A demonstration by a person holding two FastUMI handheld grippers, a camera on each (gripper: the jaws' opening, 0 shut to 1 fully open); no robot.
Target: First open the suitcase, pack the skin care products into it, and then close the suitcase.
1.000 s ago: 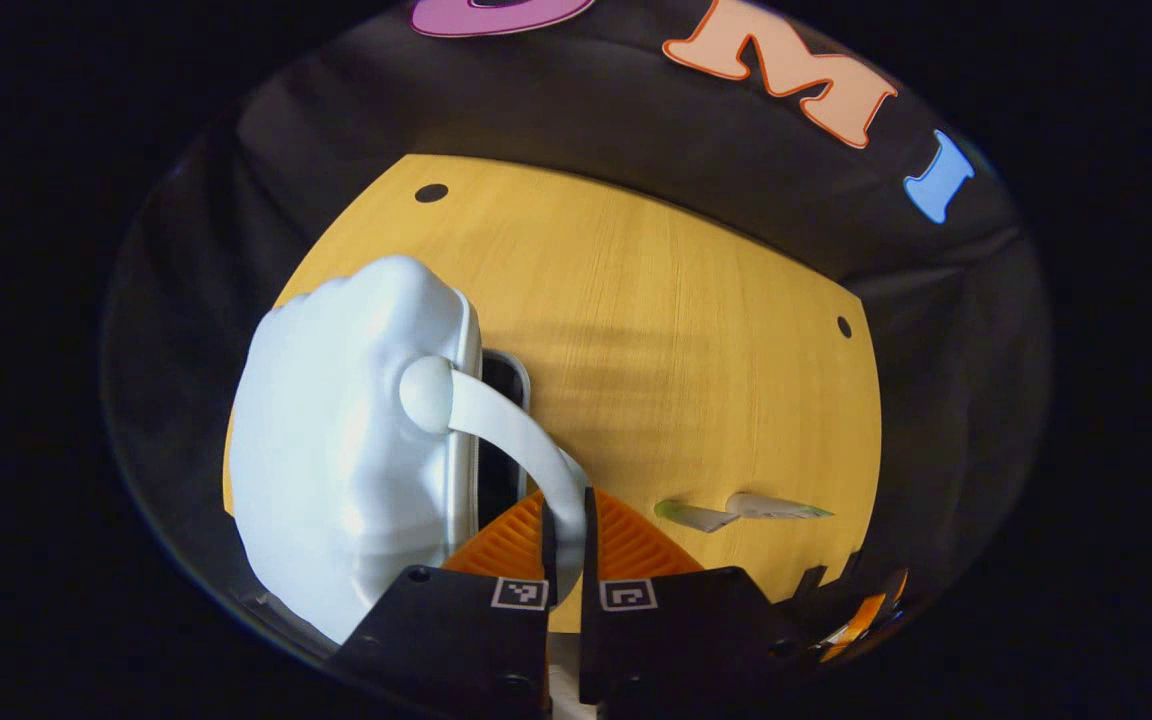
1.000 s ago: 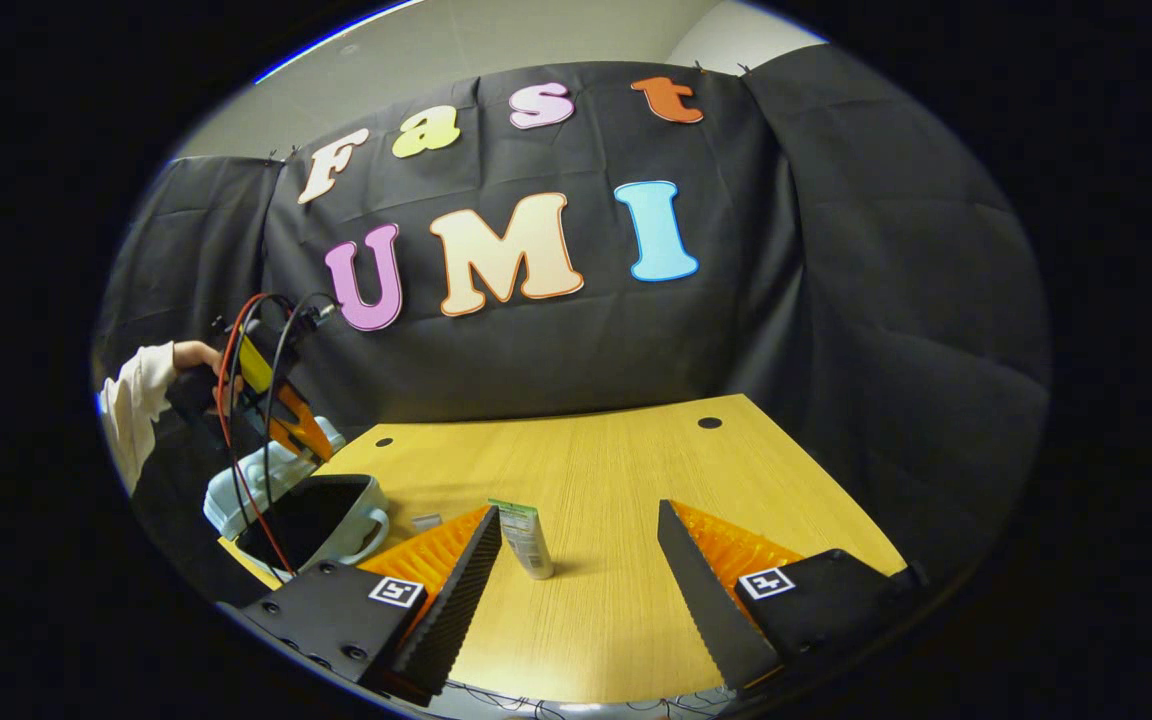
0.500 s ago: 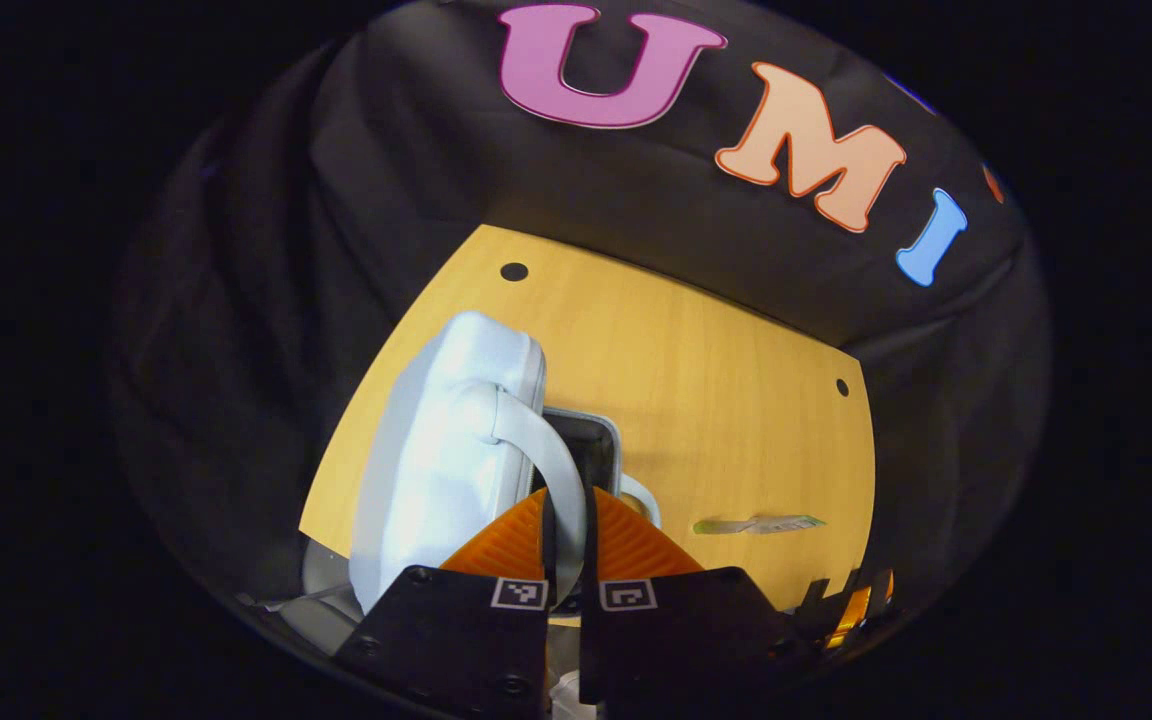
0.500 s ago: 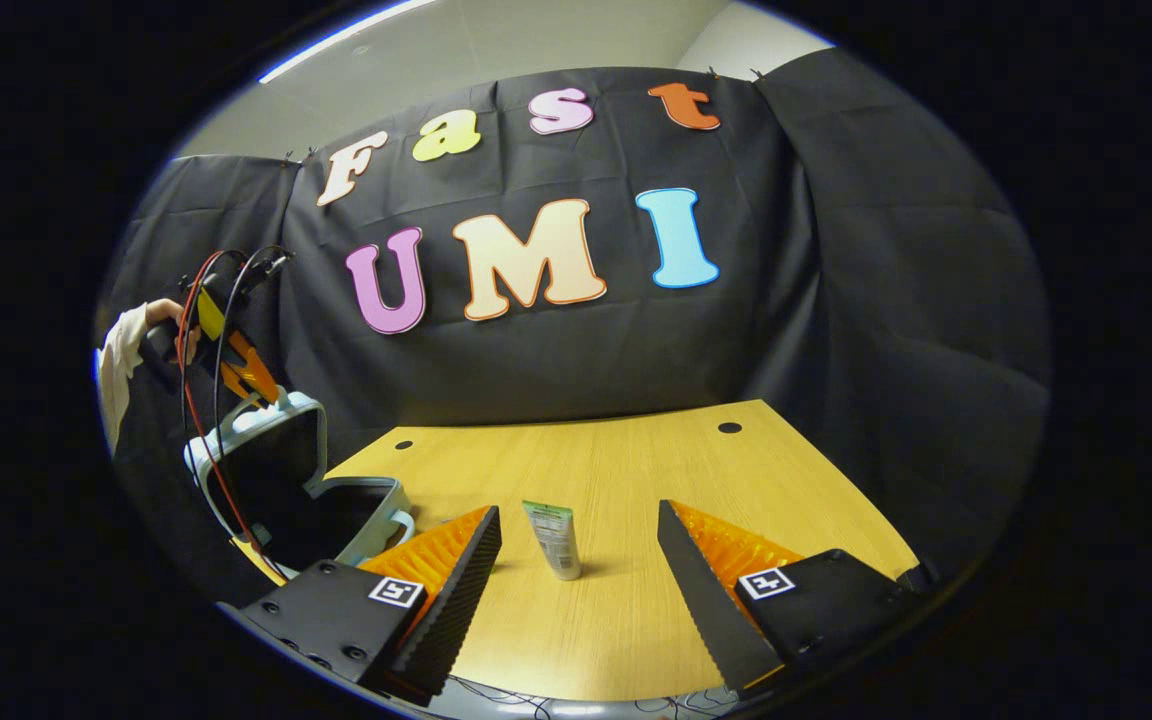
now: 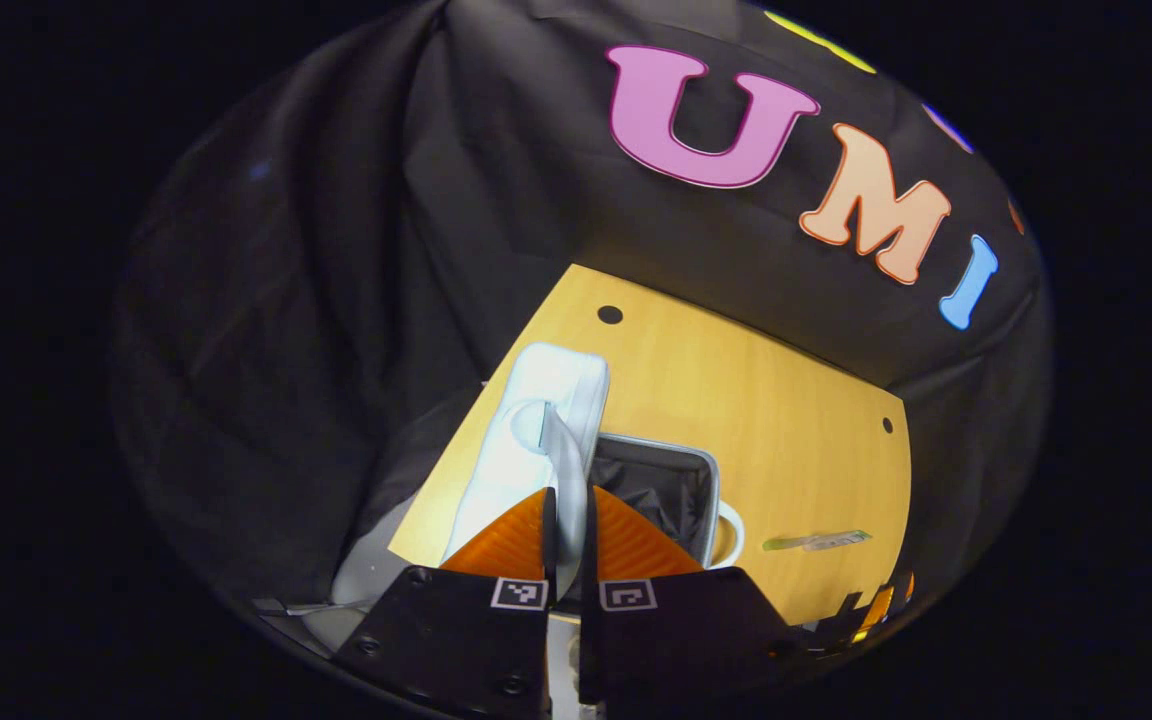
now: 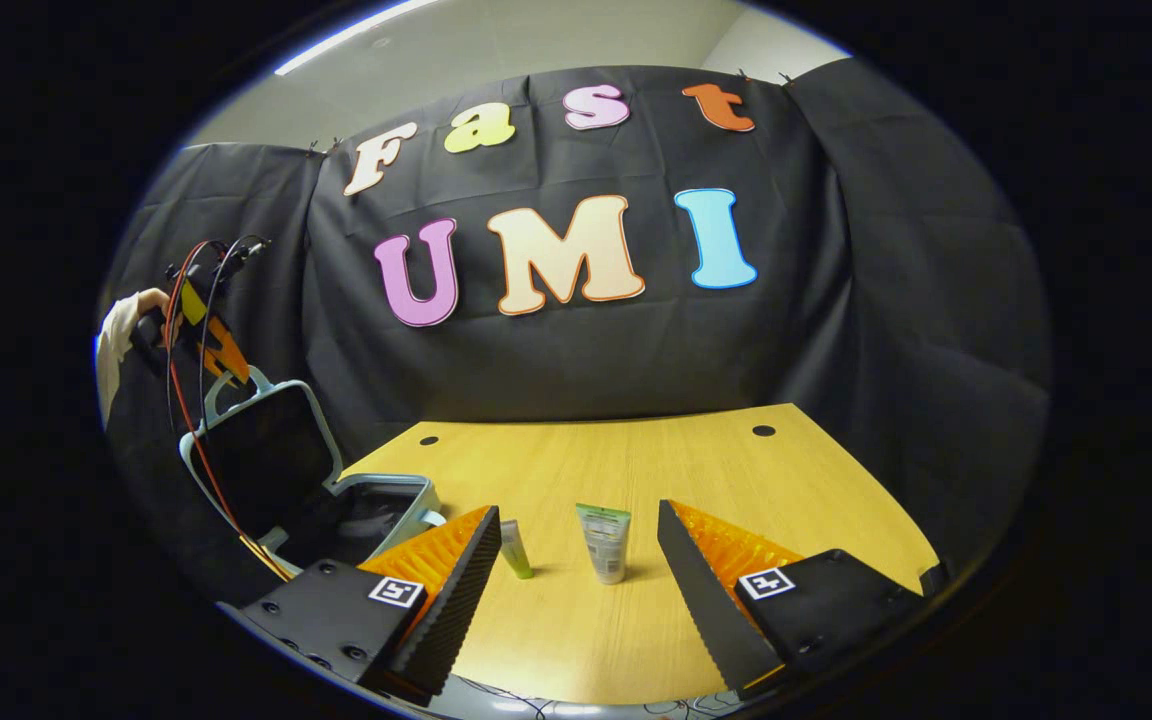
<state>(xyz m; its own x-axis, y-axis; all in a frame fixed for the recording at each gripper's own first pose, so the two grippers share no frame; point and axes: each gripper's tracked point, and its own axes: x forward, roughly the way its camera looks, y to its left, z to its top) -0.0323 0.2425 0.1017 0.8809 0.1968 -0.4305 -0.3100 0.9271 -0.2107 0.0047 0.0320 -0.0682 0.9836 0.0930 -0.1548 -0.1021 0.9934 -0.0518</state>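
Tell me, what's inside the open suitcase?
Inside the suitcase I see just dark, crinkly lining, nothing packed. The left hand-held gripper holding the lid's handle covers its near corner, so I cannot see there. Both tubes stand on the table.

A light wooden desk (image 6: pixel 636 620) with a rounded front edge stands in a booth. Two small dark round holes (image 6: pixel 763 431) sit near its far edge. Black cloth (image 6: pixel 886 330) hangs behind, a pale wall (image 6: pixel 556 40) showing above it.
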